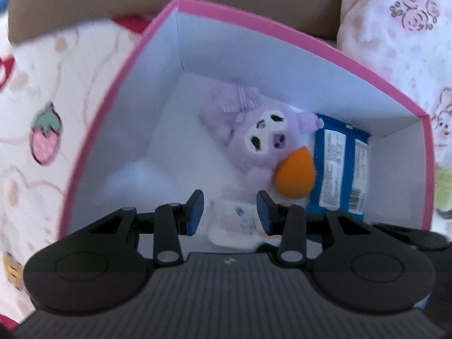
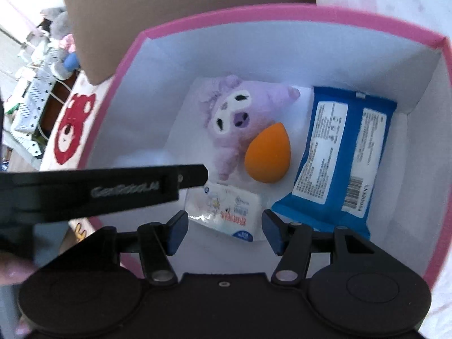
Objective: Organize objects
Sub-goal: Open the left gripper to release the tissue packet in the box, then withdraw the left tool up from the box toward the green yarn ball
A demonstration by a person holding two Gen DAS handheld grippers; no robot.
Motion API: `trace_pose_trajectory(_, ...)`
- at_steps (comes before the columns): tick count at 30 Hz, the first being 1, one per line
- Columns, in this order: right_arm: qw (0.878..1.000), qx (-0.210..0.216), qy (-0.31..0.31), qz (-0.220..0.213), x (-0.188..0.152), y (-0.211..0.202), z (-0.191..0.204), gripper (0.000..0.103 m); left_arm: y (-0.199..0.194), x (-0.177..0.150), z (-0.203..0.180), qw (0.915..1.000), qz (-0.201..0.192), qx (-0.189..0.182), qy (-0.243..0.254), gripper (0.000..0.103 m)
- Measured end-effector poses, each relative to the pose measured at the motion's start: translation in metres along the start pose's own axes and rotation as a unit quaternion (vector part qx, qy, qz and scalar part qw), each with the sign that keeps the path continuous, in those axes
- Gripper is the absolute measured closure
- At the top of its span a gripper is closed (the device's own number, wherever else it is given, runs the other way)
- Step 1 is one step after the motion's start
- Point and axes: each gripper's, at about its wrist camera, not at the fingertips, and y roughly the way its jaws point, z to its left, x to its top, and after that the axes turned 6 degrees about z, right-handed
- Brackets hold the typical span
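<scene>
The left claw (image 1: 230, 207) holds the small white packet (image 1: 234, 224) between its pads, low in the pink box (image 1: 158, 19), likely to set it down. The right claw (image 2: 224, 230) hangs open, empty. Farther in lie the orange sponge (image 1: 295, 172), purple plush toy (image 1: 254, 130) and blue wipes pack (image 1: 341, 169).

A pink-rimmed box (image 2: 282, 10) with white walls holds a lilac plush toy (image 2: 240, 118), an orange teardrop sponge (image 2: 267, 156), a blue packet (image 2: 339, 152) with white labels and a white sachet (image 2: 226, 212); strawberry-print bedding (image 1: 42, 141) surrounds it.
</scene>
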Motion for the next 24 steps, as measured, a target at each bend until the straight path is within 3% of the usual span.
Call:
trace_pose_trajectory(8, 0.993, -0.041, -0.104, -0.040, -0.019, -0.047, 0.019, 0.040, -0.044, -0.015, -0.012, 0.9991, -0.008, -0.031, 0.028, 0.059)
trace_pose_trajectory(13, 0.988, -0.054, -0.136, -0.048, -0.028, -0.069, 0.024, 0.040, -0.074, -0.026, -0.021, 0.9976, -0.012, -0.028, 0.061, 0.059)
trace_pose_trajectory(18, 0.980, -0.075, -0.175, -0.058, -0.043, -0.086, 0.036, 0.040, -0.093, -0.038, -0.016, 0.9974, -0.017, -0.046, 0.054, 0.058)
trace_pose_trajectory(24, 0.979, -0.070, -0.180, -0.072, -0.058, -0.106, 0.036, 0.033, -0.109, -0.055, -0.015, 0.9964, -0.023, -0.054, 0.061, 0.058)
